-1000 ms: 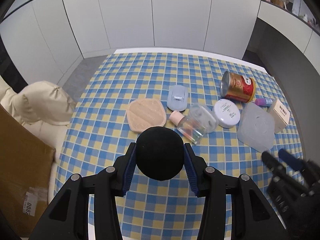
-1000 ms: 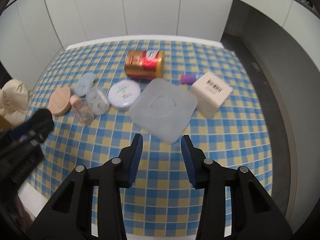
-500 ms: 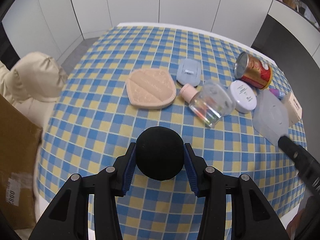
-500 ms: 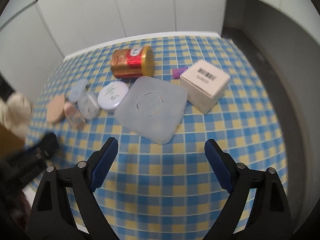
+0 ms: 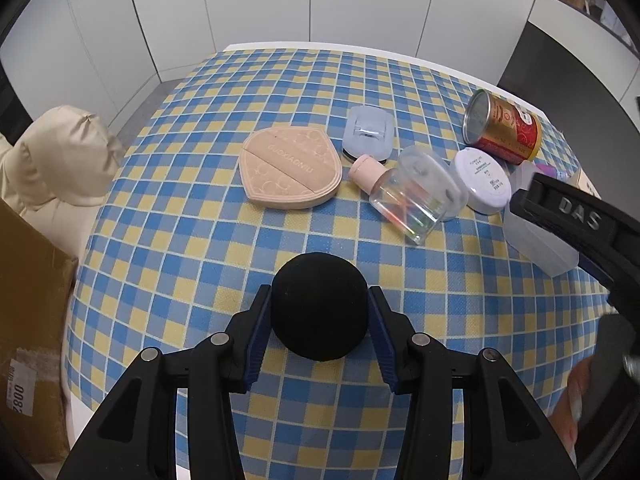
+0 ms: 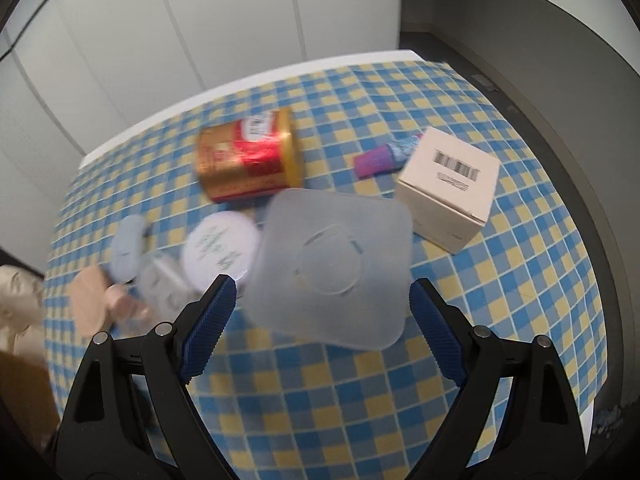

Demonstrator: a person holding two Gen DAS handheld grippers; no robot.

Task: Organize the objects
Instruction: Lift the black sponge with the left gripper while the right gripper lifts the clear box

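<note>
Barely started tbh: left hand-held gripper point(image 5: 319, 314) was clamping the black sponge ball point(image 5: 319, 305), right hand-held gripper point(image 6: 322, 307) gaped wide over the frosted box point(image 6: 334, 266), everything else loose on the counter point(image 5: 200, 240).

"GUOXIAONIU" on beige pouch point(image 5: 292, 168)

You are seeing a blue-and-yellow checked worktop point(image 5: 168, 240), a black ball point(image 5: 319, 306), a peach pouch point(image 5: 290, 168) and a red-and-gold tin point(image 6: 250, 154).
</note>
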